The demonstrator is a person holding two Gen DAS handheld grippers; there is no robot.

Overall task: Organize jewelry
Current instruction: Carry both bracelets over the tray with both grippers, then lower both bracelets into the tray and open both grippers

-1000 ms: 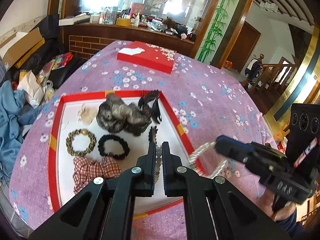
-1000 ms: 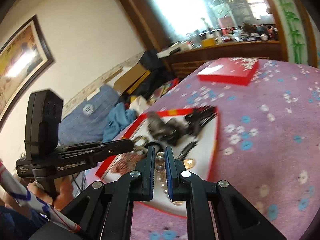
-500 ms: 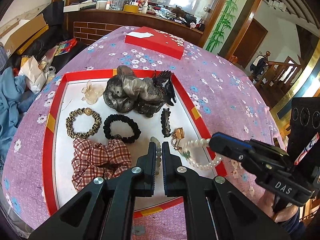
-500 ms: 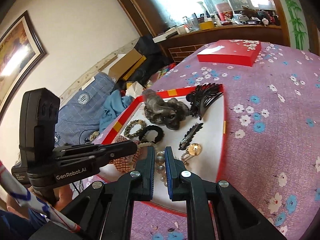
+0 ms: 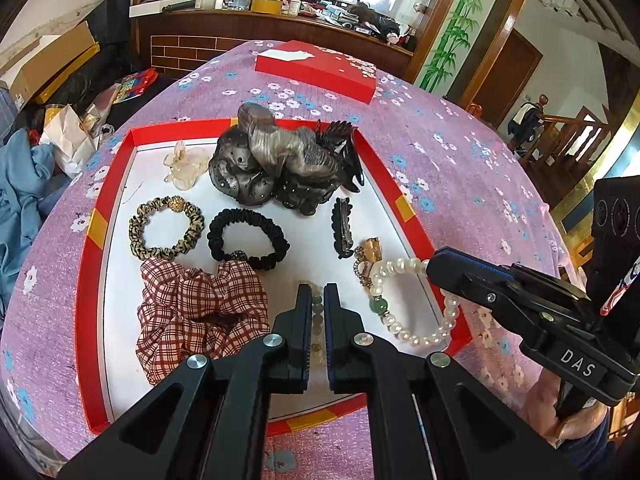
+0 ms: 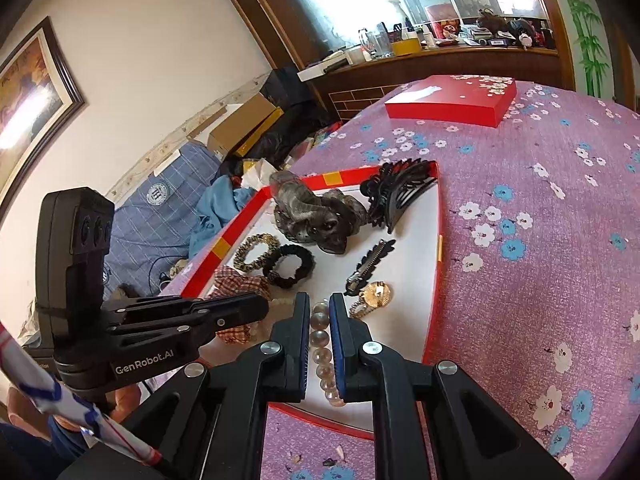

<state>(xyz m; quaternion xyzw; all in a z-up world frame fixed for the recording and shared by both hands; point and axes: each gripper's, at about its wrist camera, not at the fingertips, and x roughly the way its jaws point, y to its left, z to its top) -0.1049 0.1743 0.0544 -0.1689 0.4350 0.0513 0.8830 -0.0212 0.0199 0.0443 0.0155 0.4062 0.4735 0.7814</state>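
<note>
Left gripper (image 5: 318, 312): jaws nearly pressed together, a strand of pale green translucent beads (image 5: 317, 316) pinched in the narrow gap, low centre of the left view. Judged reason: the strand is slack and would slump if let go, so a tight pinch keeps it gathered.

Right gripper (image 6: 320, 320): jaws drawn close on a string of clear round beads (image 6: 322, 344), which runs down the slot between the fingers at lower centre of the right view. In the left view this gripper enters from the right edge, its tip meeting a white pearl bracelet with a green bead (image 5: 404, 300) that drapes over the lower right rim of the red-rimmed white tray (image 5: 86, 280). Whether the clear beads and the pearls are one piece I cannot tell.

The tray lies on a purple flowered tablecloth (image 5: 460, 152), with all the jewelry in or at its edge.

Around, in the left view:
- red-and-white plaid scrunchie (image 5: 196, 312), just left of the left gripper, nearest obstacle
- black scrunchie (image 5: 248, 240) and leopard-print scrunchie (image 5: 164, 232), centre
- grey satin hair bun cover (image 5: 272, 160), upper centre
- black toothed hair clip (image 5: 343, 228) and gold charm (image 5: 370, 248), right of centre
- red flat box (image 5: 316, 68), top, well apart

Judgement: the free white floor is small; set-down risks tangling with the charm chain.
</note>
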